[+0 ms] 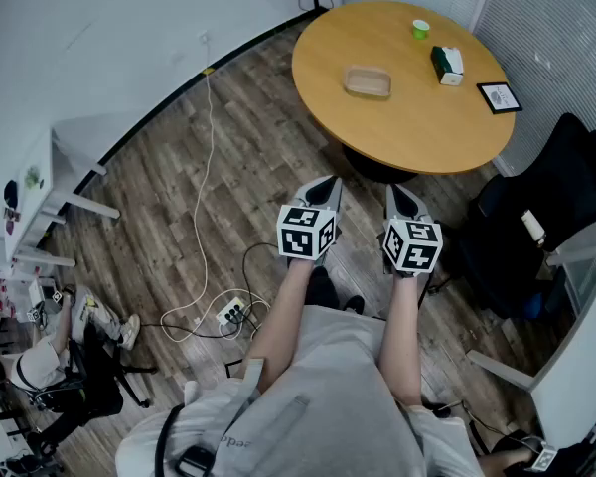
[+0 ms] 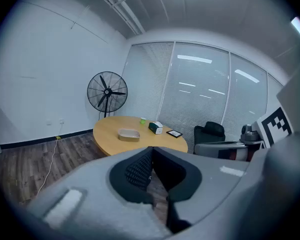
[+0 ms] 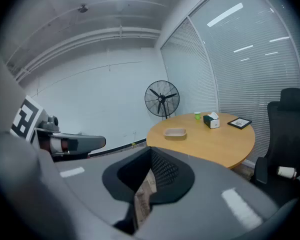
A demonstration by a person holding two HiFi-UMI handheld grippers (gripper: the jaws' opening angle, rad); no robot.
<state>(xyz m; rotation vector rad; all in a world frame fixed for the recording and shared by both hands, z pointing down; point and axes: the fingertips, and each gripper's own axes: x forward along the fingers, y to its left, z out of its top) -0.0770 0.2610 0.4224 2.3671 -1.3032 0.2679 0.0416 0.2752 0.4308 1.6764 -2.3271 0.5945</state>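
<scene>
Left hand-held gripper [image 1: 329, 181]: clenched, jaws pressed tip to tip, nothing between them. Right hand-held gripper [image 1: 398, 189]: same, clenched and empty, only floor showing through the slit lower down between the pads. Both held side by side, close but apart, over the wood floor [image 1: 179, 167], tips aimed forward at the round counter [image 1: 407, 117]. Counter edge just ahead of both tips, not touching. On the counter, well ahead of the left hand-held gripper and slightly to its right: shallow beige tray [image 1: 368, 81], lying flat, apart from everything else. Farther ahead of the right hand-held gripper: green cup [image 1: 420, 29] upright near the far edge, tissue box [image 1: 447, 65] just on the near side of it, dark framed card [image 1: 499, 96] flat off to the right by the rim. Standing fan [image 2: 107, 93] beyond the counter, ahead-left of the left hand-held gripper, against the wall. Black office chair [image 1: 551, 202] right of the right hand-held gripper, beside the counter. Behind and left of the left hand-held gripper, on the floor: white power strip [image 1: 231, 313] with a white cable [image 1: 212, 117] running from it toward the wall.
</scene>
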